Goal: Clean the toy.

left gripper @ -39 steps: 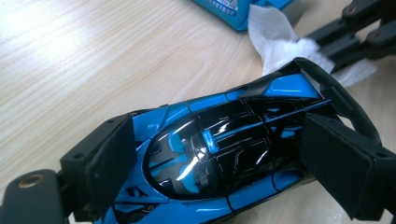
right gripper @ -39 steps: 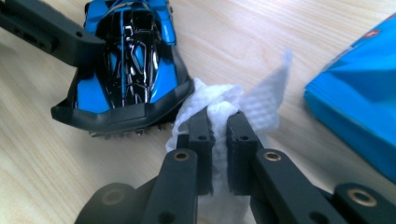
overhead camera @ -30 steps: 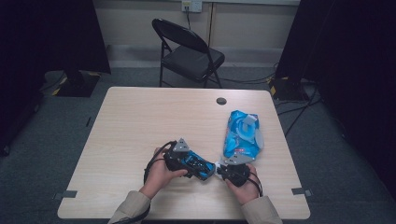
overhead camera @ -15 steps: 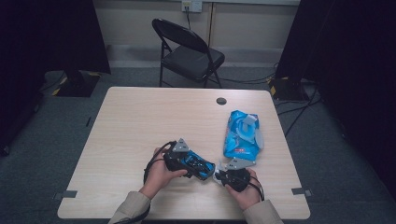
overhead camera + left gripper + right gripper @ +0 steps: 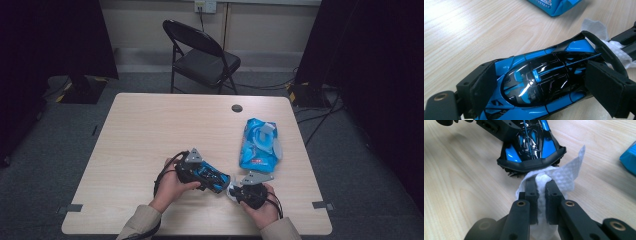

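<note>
A blue and black toy car (image 5: 210,175) (image 5: 544,82) lies near the table's front edge, with my left gripper (image 5: 200,172) (image 5: 551,87) shut on its sides. My right gripper (image 5: 237,190) (image 5: 541,183) is shut on a bunched white wipe (image 5: 554,181) (image 5: 616,47). The wipe touches the car's rear wing (image 5: 531,162). A blue pack of wet wipes (image 5: 259,142) lies on the table just beyond my right hand, its lid flap open.
The light wooden table (image 5: 150,130) has a round cable hole (image 5: 237,108) near its far edge. A black folding chair (image 5: 200,55) stands behind the table. Dark curtains hang on both sides of the room.
My right gripper with the wipe has shifted slightly along the car's rear. The left gripper and the car have stayed still.
</note>
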